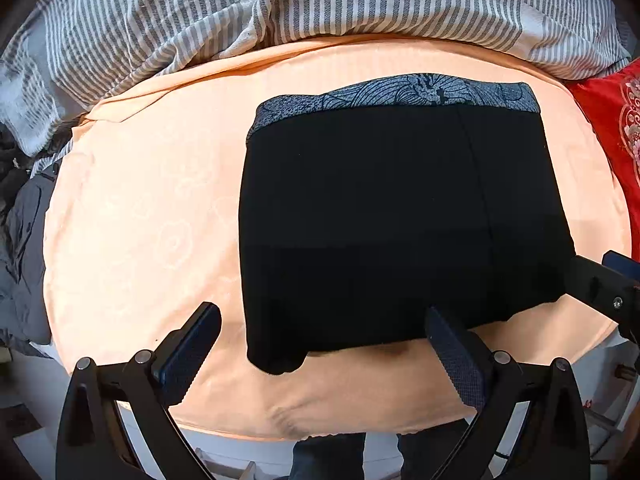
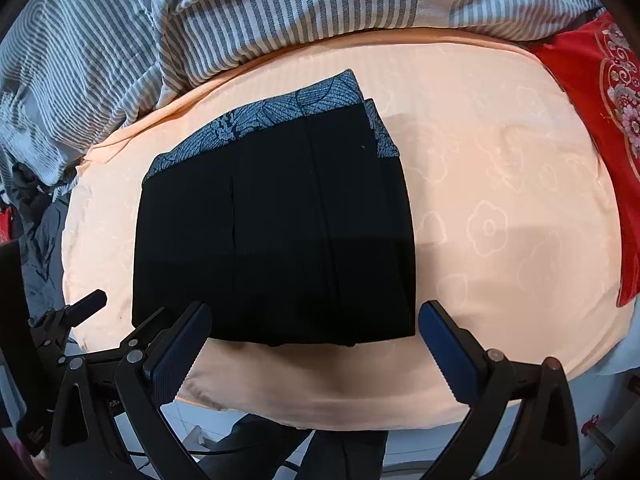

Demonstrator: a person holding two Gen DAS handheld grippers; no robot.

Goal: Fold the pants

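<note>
Looking down along both of my claws, I find the black pants [image 1: 400, 220] lying folded into a compact rectangle on the peach bed sheet [image 1: 140, 220], flat and unheld. Their patterned grey-blue waistband [image 1: 400, 94] runs along the far edge, toward twelve o'clock. My left gripper [image 1: 320, 354] hangs above the near edge of the bundle with its jaws spread wide; the left pad [image 1: 188, 356] is over bare sheet at seven o'clock, the right pad [image 1: 456, 360] overlaps the hem at five o'clock, and neither presses on cloth. My right gripper [image 2: 316, 350] stands likewise wide apart, nothing clamped, the pants' near hem showing in the gap between its pads. In the right wrist view the bundle sits left of centre, with open sheet stretching toward three o'clock. A striped grey-and-white duvet [image 1: 280, 8] is heaped beyond the sheet at twelve o'clock. A red embroidered pillow [image 2: 608, 120] lies at two to three o'clock. Dark crumpled clothing [image 1: 24, 220] lies off the sheet at nine o'clock.
</note>
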